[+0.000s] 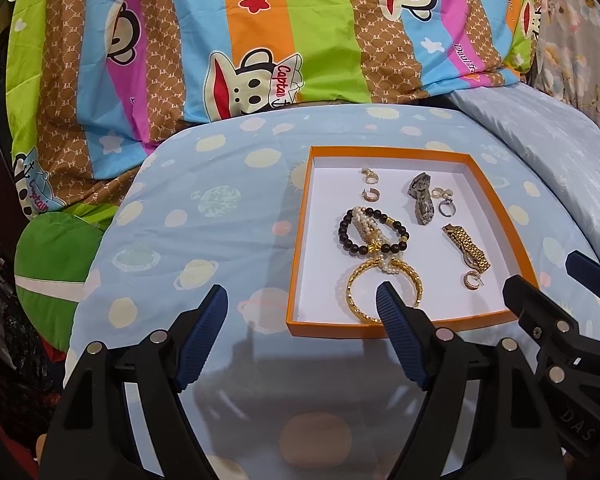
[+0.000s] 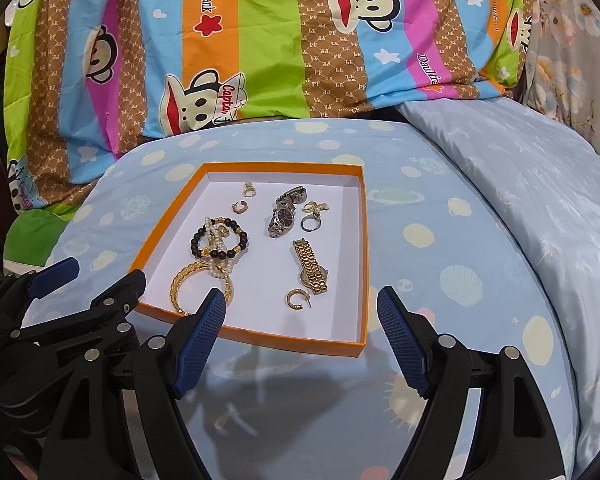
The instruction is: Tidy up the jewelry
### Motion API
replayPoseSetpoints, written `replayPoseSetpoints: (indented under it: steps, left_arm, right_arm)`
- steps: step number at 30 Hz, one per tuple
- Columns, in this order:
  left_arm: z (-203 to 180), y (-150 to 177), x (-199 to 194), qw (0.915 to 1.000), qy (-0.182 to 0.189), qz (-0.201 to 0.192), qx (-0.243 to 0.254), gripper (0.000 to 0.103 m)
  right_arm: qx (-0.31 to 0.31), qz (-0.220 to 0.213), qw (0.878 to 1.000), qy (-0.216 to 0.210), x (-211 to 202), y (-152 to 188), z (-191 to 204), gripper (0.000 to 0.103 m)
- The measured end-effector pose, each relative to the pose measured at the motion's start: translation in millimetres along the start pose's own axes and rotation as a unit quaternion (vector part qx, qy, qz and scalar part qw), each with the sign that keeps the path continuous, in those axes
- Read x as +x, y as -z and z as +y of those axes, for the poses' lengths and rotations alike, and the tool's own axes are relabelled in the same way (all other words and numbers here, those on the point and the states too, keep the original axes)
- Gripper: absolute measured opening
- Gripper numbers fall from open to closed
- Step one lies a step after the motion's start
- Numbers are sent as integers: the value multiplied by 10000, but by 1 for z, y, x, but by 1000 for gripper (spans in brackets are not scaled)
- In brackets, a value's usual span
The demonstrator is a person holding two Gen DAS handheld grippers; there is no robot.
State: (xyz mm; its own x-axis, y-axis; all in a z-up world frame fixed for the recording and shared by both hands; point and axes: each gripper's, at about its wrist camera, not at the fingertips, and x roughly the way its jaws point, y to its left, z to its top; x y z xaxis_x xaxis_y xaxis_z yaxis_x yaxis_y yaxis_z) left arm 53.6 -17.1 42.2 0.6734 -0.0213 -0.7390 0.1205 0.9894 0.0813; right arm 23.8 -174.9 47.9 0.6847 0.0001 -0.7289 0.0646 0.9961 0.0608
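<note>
An orange tray [image 1: 500, 200] [image 2: 365, 240] with a white floor lies on the blue bedsheet. In it lie a gold bangle [image 1: 354, 300] [image 2: 178, 280], a dark bead bracelet [image 1: 346, 224] [image 2: 198, 240] tangled with a pearl strand, a silver watch [image 1: 422, 198] [image 2: 284, 212], a gold watch [image 1: 466, 246] [image 2: 312, 266], a silver ring [image 1: 446, 208] [image 2: 310, 223] and several small gold earrings [image 1: 370, 186] [image 2: 298, 299]. My left gripper [image 1: 300, 312] is open and empty just short of the tray's near left corner. My right gripper [image 2: 300, 314] is open and empty over the tray's near edge.
A striped cartoon-print quilt [image 1: 260, 40] [image 2: 260, 40] is heaped behind the tray. A pale blue blanket [image 2: 540, 200] lies to the right. The right gripper shows at the left wrist view's right edge [image 1: 552, 280]; the left gripper shows at the right wrist view's left edge [image 2: 88, 280].
</note>
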Motion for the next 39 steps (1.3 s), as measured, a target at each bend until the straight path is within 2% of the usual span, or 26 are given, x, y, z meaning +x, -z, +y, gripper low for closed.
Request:
replayPoseSetpoints:
  steps: [11, 39]
  left_arm:
    - [-1, -1, 4, 9999, 31, 154, -22, 74]
    - [-4, 0, 3, 9999, 15, 171, 19, 73]
  right_arm:
    - [36, -15, 10000, 66, 0, 2, -2, 77]
    - [49, 1, 10000, 83, 0, 2, -1, 77]
